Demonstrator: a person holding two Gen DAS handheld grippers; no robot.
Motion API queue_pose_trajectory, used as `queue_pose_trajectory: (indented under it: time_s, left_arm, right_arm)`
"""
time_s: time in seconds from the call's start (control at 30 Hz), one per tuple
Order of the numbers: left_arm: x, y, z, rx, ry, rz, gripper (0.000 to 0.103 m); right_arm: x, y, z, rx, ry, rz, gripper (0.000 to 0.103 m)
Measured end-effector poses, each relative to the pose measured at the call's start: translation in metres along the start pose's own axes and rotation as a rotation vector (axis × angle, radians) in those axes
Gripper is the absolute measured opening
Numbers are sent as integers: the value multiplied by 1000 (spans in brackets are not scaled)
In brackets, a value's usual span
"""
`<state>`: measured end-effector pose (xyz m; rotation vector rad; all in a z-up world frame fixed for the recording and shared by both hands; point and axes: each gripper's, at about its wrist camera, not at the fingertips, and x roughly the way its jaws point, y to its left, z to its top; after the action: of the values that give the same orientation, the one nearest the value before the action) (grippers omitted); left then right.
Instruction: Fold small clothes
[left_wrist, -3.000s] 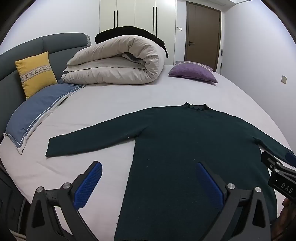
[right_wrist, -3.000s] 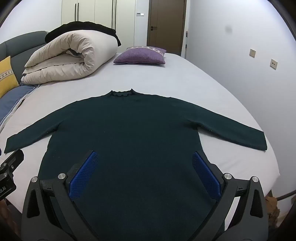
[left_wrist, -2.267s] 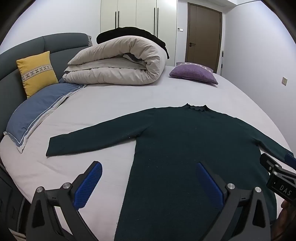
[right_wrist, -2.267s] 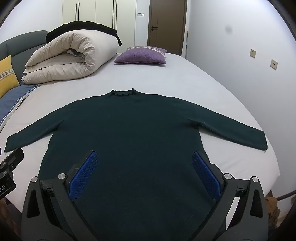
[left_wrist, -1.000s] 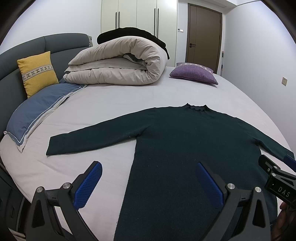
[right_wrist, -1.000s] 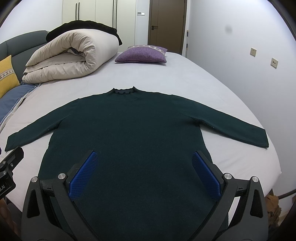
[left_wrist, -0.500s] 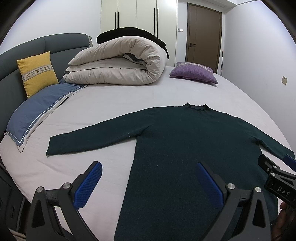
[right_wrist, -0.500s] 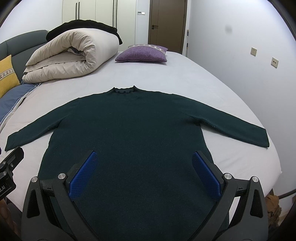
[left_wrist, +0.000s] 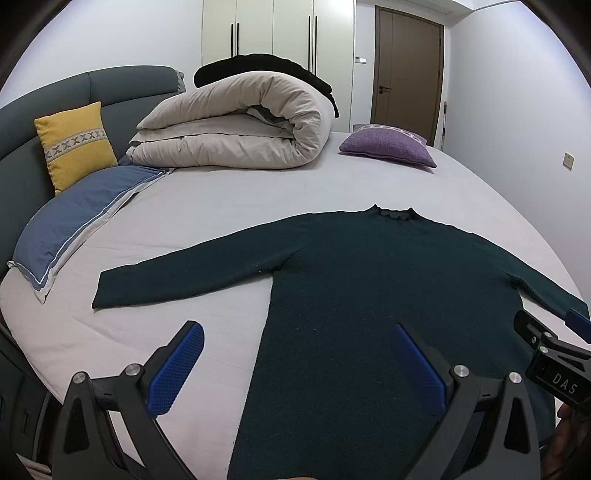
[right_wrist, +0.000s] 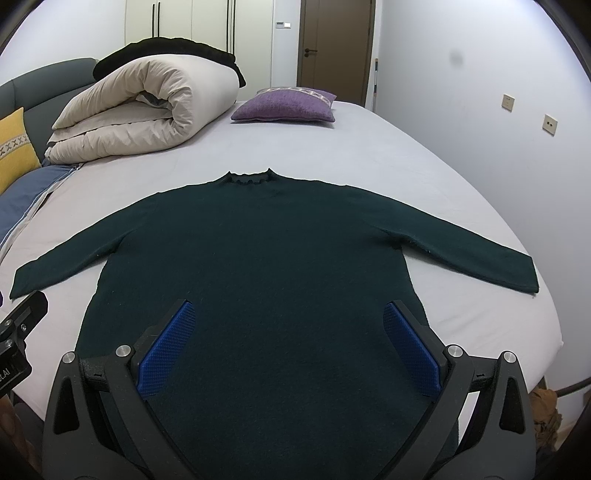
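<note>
A dark green long-sleeved sweater (left_wrist: 369, 280) lies flat on the bed, collar away from me, both sleeves spread out to the sides; it also shows in the right wrist view (right_wrist: 266, 258). My left gripper (left_wrist: 295, 354) is open and empty, held above the sweater's left hem edge. My right gripper (right_wrist: 288, 339) is open and empty, held above the lower middle of the sweater. Neither touches the fabric. The right gripper's body shows at the right edge of the left wrist view (left_wrist: 550, 354).
The bed's grey sheet (left_wrist: 229, 206) carries a rolled beige duvet (left_wrist: 236, 125), a purple cushion (left_wrist: 388, 149), a blue pillow (left_wrist: 70, 221) and a yellow cushion (left_wrist: 75, 144) at the headboard. The bed's right edge (right_wrist: 546, 325) drops off beside a wall.
Almost nothing has changed. Both grippers stay open over the sweater, with only a slight drift of the views.
</note>
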<state>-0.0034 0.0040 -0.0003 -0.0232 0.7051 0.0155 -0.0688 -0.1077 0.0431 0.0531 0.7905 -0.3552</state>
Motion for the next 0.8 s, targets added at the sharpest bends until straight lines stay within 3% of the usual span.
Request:
queue_pose_trajectory:
  time_s: [0.6,0.8]
  left_arm:
    - [8,0,-13,-17,46,-10,103]
    - [13,-11,-22,22,52,2,103]
  right_arm:
    - [11,-3,-5,12,19,5,103]
    - [23,-50,-1,110,3,34,103]
